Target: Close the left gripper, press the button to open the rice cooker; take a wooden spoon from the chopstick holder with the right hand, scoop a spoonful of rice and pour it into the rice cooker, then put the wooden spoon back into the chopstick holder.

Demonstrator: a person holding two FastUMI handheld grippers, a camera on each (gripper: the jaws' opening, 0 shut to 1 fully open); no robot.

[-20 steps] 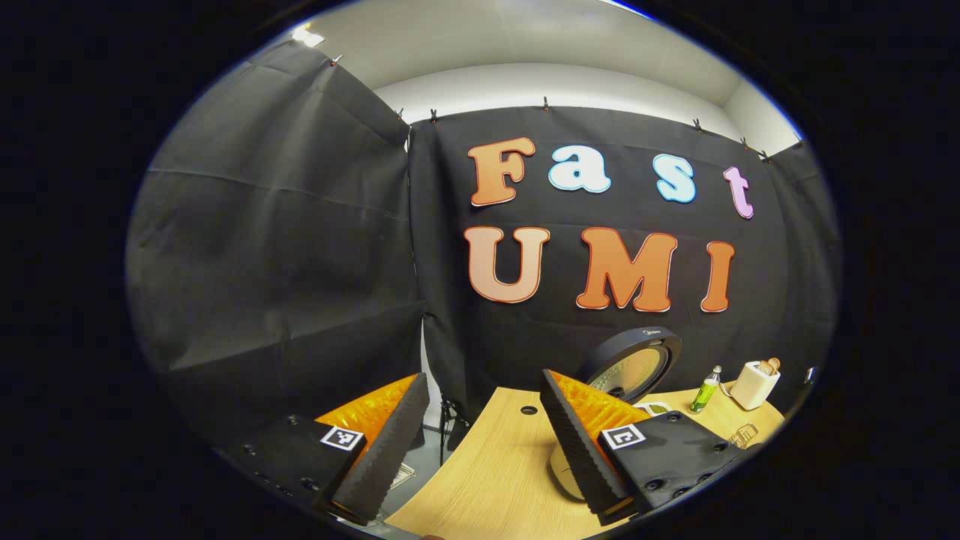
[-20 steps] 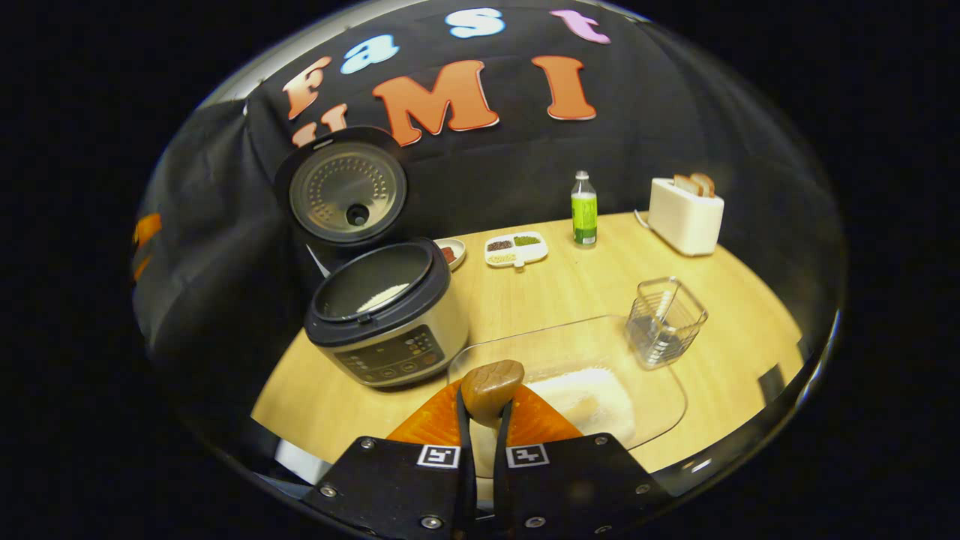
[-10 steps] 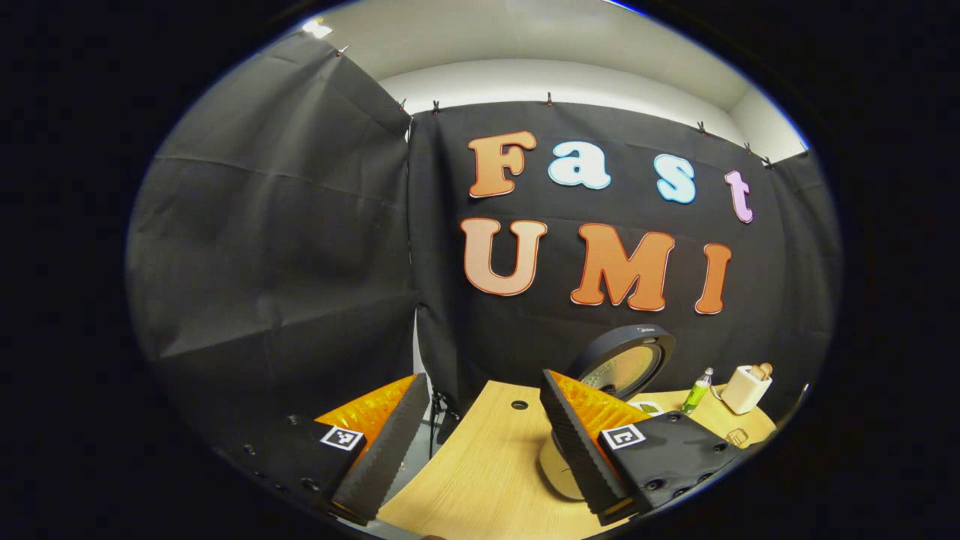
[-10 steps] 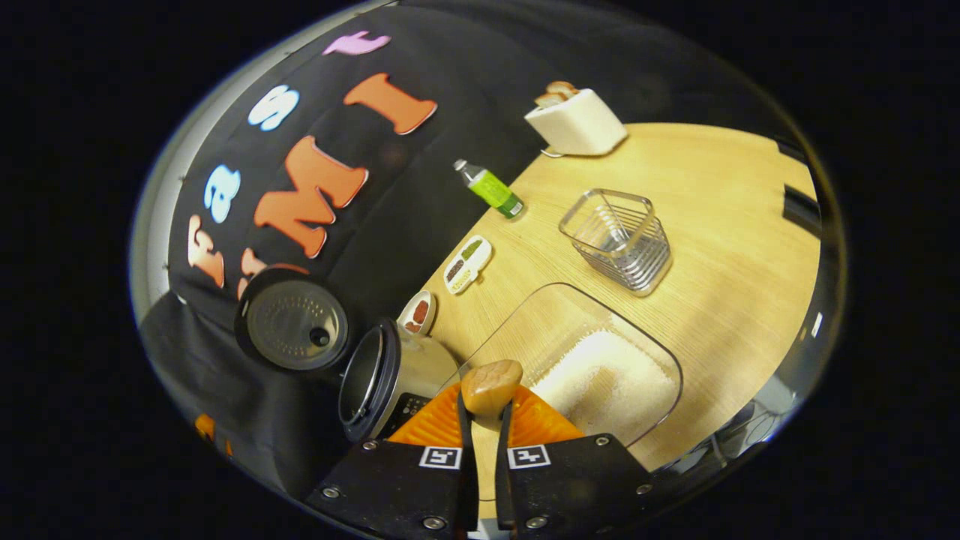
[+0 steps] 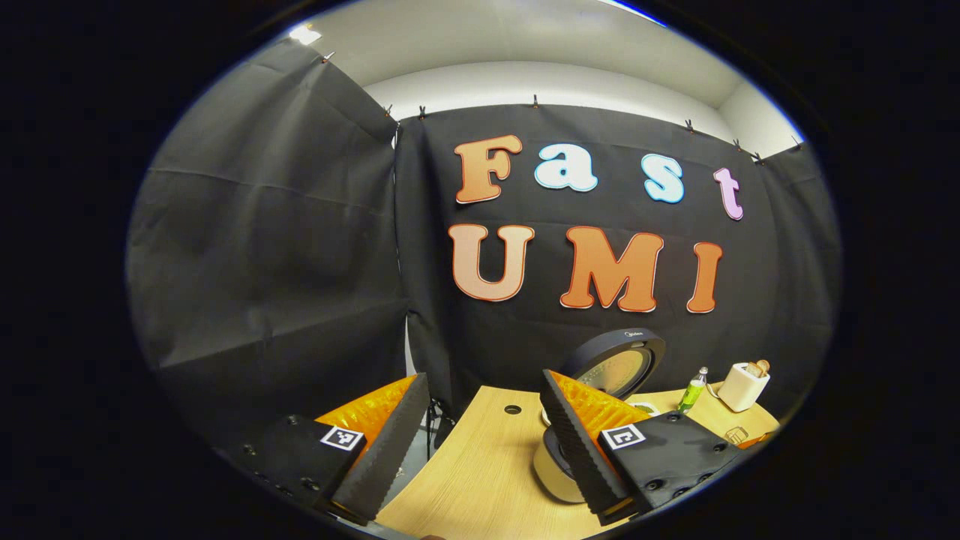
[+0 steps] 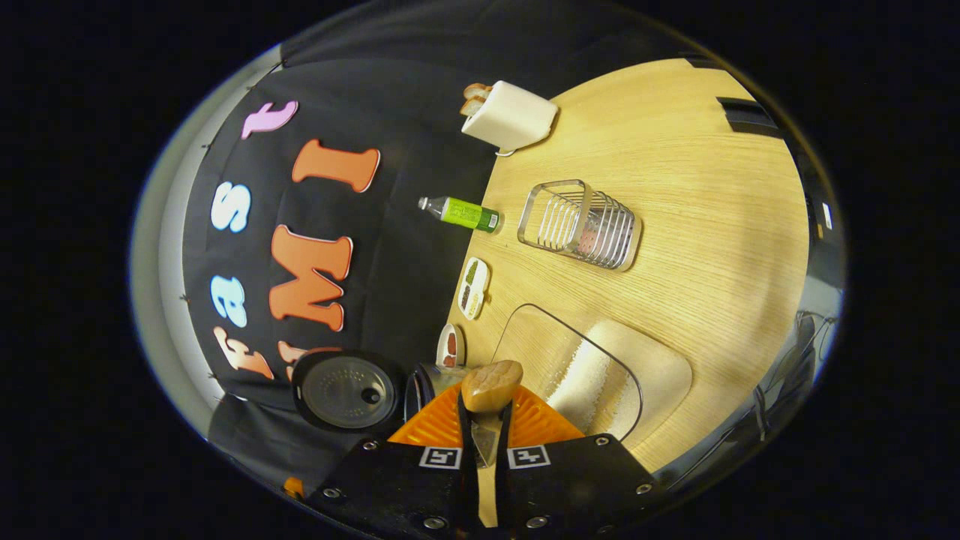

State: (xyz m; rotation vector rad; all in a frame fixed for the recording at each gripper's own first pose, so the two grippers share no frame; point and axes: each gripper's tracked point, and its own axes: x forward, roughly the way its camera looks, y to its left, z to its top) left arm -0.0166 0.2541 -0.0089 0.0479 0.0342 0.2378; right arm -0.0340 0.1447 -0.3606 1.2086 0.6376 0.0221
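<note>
Booth: black cloth walls around a wooden desk (image 6: 675, 225).
Spoon (image 6: 491, 385): clamped between the right gripper (image 6: 484, 420) fingers, bowl end poking out ahead of the tips; whether rice lies in it I cannot tell.
Change: a second ago the right gripper view was level, facing the cooker; now it is rolled about a quarter turn, so the desk runs up the right side of the view. The clamp on the spoon is unchanged.
Meaning: probably the wrist is tipping the spoon to pour, or has just poured, so returning the spoon comes next.
Cooker (image 6: 427, 375): lid (image 6: 345, 388) up, pot open, at the desk's left edge, just beside the spoon tip.
Rice tray (image 6: 600, 375): clear, near the front edge, white rice heaped in it.
Holder (image 6: 581, 225): wire basket, mid-desk, well apart from the spoon.
Left gripper (image 5: 480, 442): fingers wide apart, holding nothing, hanging off the desk's left corner with the cooker (image 5: 551, 469) behind its right finger.
Far edge: bottle (image 6: 461, 213), toaster (image 6: 510, 116).
</note>
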